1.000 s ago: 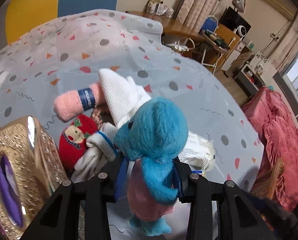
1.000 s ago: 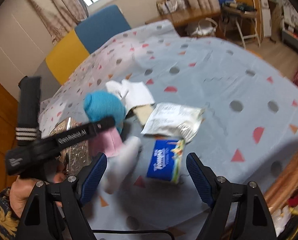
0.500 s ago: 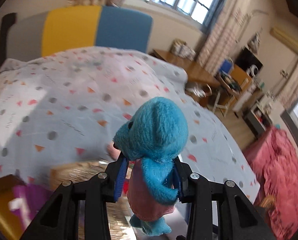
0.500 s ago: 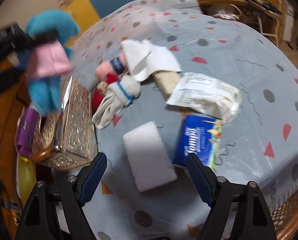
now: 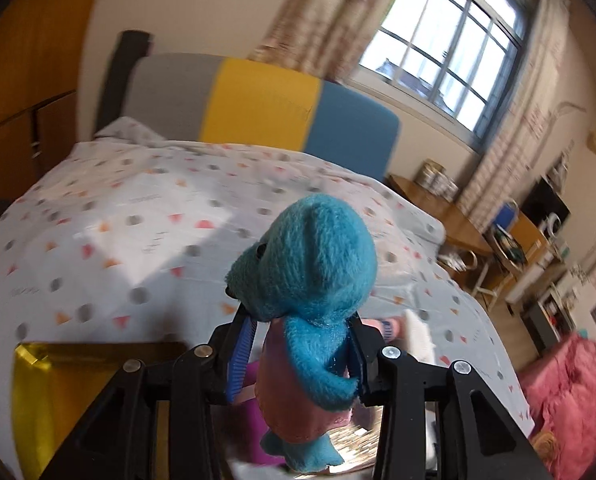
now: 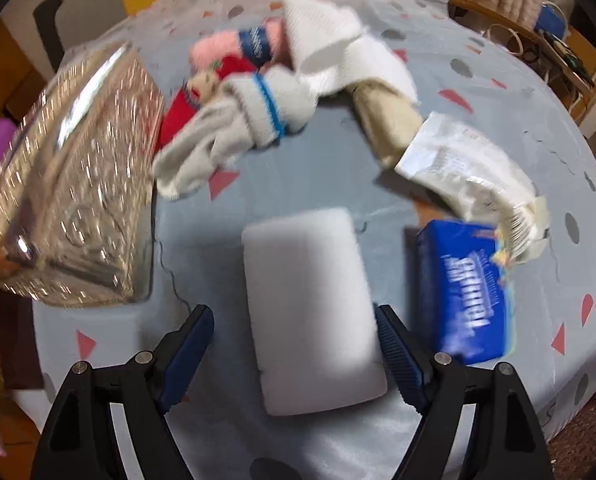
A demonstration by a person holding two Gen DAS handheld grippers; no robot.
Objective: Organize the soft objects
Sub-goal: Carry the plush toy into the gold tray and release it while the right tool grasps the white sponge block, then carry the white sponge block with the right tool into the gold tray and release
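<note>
Left wrist view
- Left gripper point(image 5: 298, 356): its fingers point(image 5: 239, 354) are clamped on the blue plush toy point(image 5: 304, 300), pressing its pink-dressed body from both sides.
- Blue plush toy: upright between the fingers, head above them, feet hanging below, raised off the bed.
- Bed point(image 5: 145, 248): covered in a pale sheet with dots and triangles; a grey, yellow and blue headboard point(image 5: 257, 104) stands at its far end.
- Yellow box point(image 5: 69, 396): low at the left, just below and beside the gripper; its contents are blurred.
- Far right: a pink roll point(image 5: 386, 326) and a white cloth point(image 5: 418, 334) lie on the sheet beyond the right finger.

Right wrist view
- Right gripper point(image 6: 293, 360): fingers spread wide, pointing steeply down at the bed point(image 6: 458, 80); nothing is pressed between them.
- White sponge block point(image 6: 312, 308): flat on the sheet, lying between the two fingers; the right finger looks just beside its edge, though I cannot tell whether they touch.
- Blue tissue pack point(image 6: 468, 288): on the sheet just right of the sponge block.
- Crinkled white packet point(image 6: 466, 168): above the tissue pack, its lower end overlapping it.
- Soft pile: a white glove with a blue stripe point(image 6: 237, 128), a red doll point(image 6: 189, 100), a pink roll point(image 6: 233, 46) and a white cloth point(image 6: 338, 48) heaped together beyond the sponge.
- Glittery gold box point(image 6: 73, 184): at the left edge of the bed, near the glove.
</note>
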